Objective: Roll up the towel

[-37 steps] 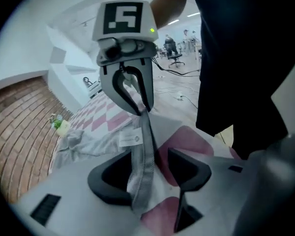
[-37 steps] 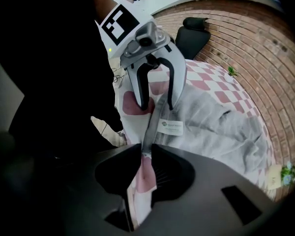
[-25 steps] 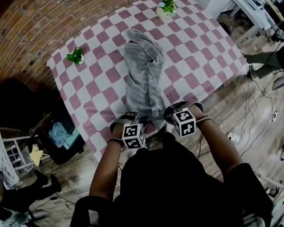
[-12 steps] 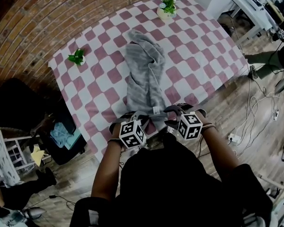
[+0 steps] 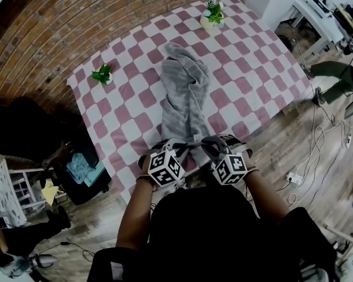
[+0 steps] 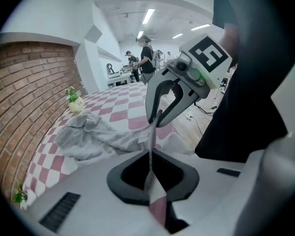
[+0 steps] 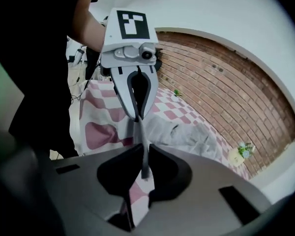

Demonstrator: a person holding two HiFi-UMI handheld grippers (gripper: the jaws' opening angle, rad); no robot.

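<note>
The towel (image 5: 182,98) is soft grey terry, and by its look it is light and limp. It will sag and bunch rather than hold any shape, though the pile should give the pads good purchase.

Its near end hangs at the table's (image 5: 253,57) near edge, raised a little and drawn into a taut strip between the two claws. The left gripper (image 7: 137,116) is pressed together on one end of that hem. The right gripper (image 6: 156,119) has just been closing and now pinches the other end, with cloth between its jaws. The two near corners seem the right places to hold, since a roll has to start from a straight edge.

Further along the table the towel lies rumpled and narrow, running lengthwise up the middle in deep folds. It probably wants spreading flat first, or the roll will come out lumpy.

Bare checked cloth lies open on both sides of it, so there is room to work. A small green sprig (image 5: 102,74) sits well apart near the table's left edge. A potted plant (image 5: 213,13) stands by the far edge, near the towel's far end. At the near edge the slack could slip to the floor.
</note>
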